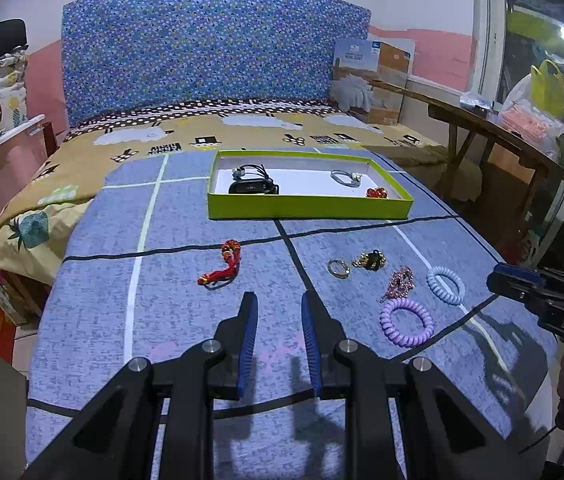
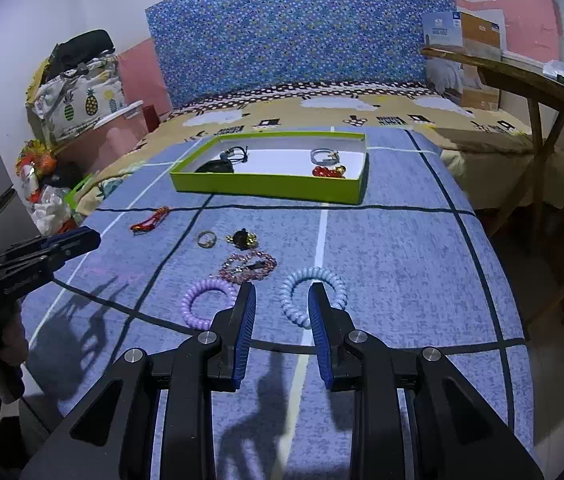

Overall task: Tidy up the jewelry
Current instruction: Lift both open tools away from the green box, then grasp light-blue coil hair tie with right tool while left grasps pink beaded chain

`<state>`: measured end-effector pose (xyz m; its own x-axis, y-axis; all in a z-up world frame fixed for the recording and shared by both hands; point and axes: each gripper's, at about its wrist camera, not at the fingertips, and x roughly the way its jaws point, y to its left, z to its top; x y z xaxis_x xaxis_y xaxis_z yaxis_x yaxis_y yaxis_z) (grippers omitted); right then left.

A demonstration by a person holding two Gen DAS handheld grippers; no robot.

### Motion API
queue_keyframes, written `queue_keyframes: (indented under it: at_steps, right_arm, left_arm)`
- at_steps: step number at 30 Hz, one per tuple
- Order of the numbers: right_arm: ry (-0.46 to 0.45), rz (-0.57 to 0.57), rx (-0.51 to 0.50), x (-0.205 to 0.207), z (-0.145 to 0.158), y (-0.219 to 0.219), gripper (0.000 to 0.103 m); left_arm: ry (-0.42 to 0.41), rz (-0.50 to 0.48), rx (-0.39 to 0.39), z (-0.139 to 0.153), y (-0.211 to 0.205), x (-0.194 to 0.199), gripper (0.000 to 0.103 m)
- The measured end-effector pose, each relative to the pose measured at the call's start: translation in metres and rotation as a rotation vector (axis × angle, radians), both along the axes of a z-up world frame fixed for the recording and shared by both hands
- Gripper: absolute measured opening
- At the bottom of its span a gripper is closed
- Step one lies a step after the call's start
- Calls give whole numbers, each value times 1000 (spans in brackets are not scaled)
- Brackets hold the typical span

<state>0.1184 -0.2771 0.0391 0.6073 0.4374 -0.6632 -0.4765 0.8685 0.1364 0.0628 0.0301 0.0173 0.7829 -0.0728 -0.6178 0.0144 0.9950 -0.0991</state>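
On the blue checked cloth lies loose jewelry: a red beaded bracelet, a ring, a black-and-gold piece, a pink chain bracelet, a purple coil band and a pale blue coil band. The green tray farther back holds a black watch, a silver bracelet and a red piece. My left gripper stands open and empty, just short of the red bracelet. My right gripper stands open above the pale blue band's near side, nothing between its pads.
The cloth covers a bed with a blue patterned headboard. A wooden bench with bags runs along the right side. Pineapple-print bags and clutter sit at the left. Cardboard boxes stand at the back right.
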Motion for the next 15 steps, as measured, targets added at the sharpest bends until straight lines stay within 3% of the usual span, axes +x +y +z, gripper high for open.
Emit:
queue_keyframes:
  at_steps: [15]
  right_arm:
    - [28, 4, -5, 11, -10, 6, 28]
  left_arm:
    - [37, -83, 0, -9, -20, 17, 25]
